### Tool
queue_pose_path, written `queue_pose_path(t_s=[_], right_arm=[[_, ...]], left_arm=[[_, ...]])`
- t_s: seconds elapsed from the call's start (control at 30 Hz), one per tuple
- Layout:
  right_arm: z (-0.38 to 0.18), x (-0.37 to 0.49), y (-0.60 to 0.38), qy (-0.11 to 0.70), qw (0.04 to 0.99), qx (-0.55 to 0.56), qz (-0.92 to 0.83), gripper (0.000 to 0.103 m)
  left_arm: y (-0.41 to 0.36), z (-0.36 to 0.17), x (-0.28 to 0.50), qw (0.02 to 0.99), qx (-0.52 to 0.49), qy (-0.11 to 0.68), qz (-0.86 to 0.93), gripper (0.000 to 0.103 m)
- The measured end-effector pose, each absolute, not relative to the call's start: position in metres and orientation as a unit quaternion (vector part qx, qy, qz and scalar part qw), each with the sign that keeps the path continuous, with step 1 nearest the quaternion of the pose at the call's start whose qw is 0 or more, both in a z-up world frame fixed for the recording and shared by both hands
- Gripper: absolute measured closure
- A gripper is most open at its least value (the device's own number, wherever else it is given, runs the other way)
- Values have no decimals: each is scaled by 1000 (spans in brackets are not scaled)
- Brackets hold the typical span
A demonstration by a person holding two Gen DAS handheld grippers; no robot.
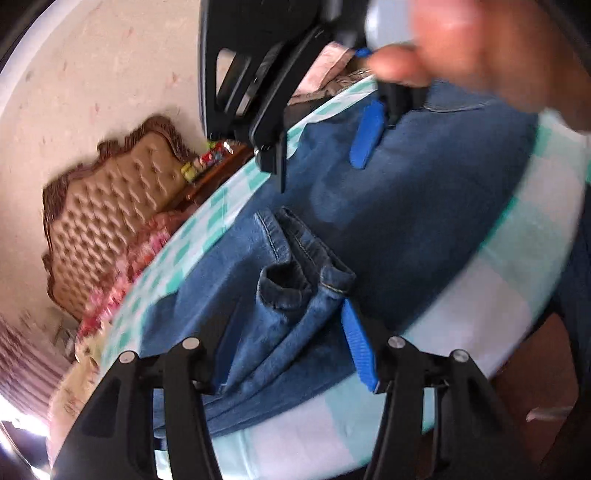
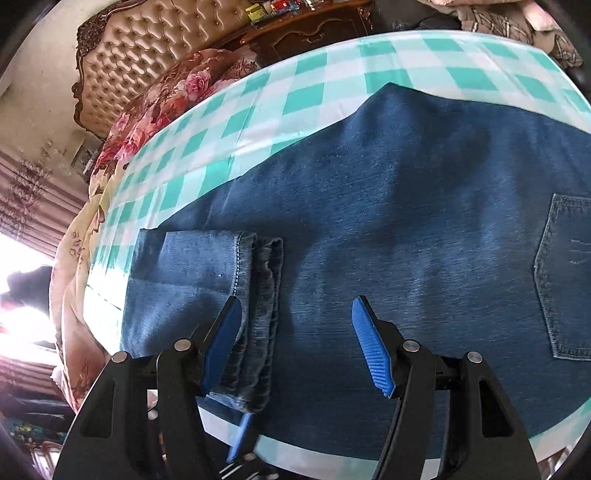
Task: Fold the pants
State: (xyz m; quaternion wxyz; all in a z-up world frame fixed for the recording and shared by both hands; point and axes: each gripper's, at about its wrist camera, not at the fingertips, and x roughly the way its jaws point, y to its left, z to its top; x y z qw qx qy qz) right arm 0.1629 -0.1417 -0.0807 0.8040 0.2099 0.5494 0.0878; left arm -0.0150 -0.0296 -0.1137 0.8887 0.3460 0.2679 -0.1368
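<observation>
Lying flat across the checked cloth, the pants [image 2: 406,206] cover most of the surface [image 2: 317,99], with their leg ends folded back over the denim so that the hems [image 2: 258,295] sit on top of the body of the garment.

In the right wrist view, the right gripper [image 2: 295,339] hangs just above the denim with its jaws apart. Its left blue pad [image 2: 221,347] sits at the edge of the folded hems, its right pad over plain denim, and nothing is pinched between them. A back pocket [image 2: 565,280] shows at the right of that view. A blue fingertip of the left gripper pokes in below, at the near edge of the cloth.

In the left wrist view, the left gripper [image 1: 291,354] also has its jaws parted, with the folded leg ends lying between the two fingers. Whether its pads press the cloth cannot be told, since only the right blue pad [image 1: 360,350] shows clearly. Further on, the right gripper [image 1: 332,147] appears over the pants, held by a blurred hand [image 1: 480,55].

Beyond the surface stands a bed with a floral blanket [image 2: 166,96] and a tufted headboard [image 2: 147,48], next to a dark wooden cabinet [image 2: 314,33].
</observation>
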Motion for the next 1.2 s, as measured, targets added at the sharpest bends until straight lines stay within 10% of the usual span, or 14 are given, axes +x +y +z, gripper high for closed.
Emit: queue_pose_path(t_s=[0.03,0.63,0.67,0.73,1.2], right_arm=[[-82,163,-145,553,800,215,87,41],[-102,219,-116,591,710,335,185,26],[-101,228,-109,590,719,314,192,28],[-96,239,-98,591,749,240,178,82],[-86,232,-132,562,798,161,146,88]], left_arm=[[-29,-114,-12,888,338,278,-142,84],[3,-56,-16,929,239,236,-153,85],[0,-58,-18,928,246,233,-153,85],[-7,-62,-20,925,265,230,-149,85],[-61,-83,-15,908,305,224,-182,87]])
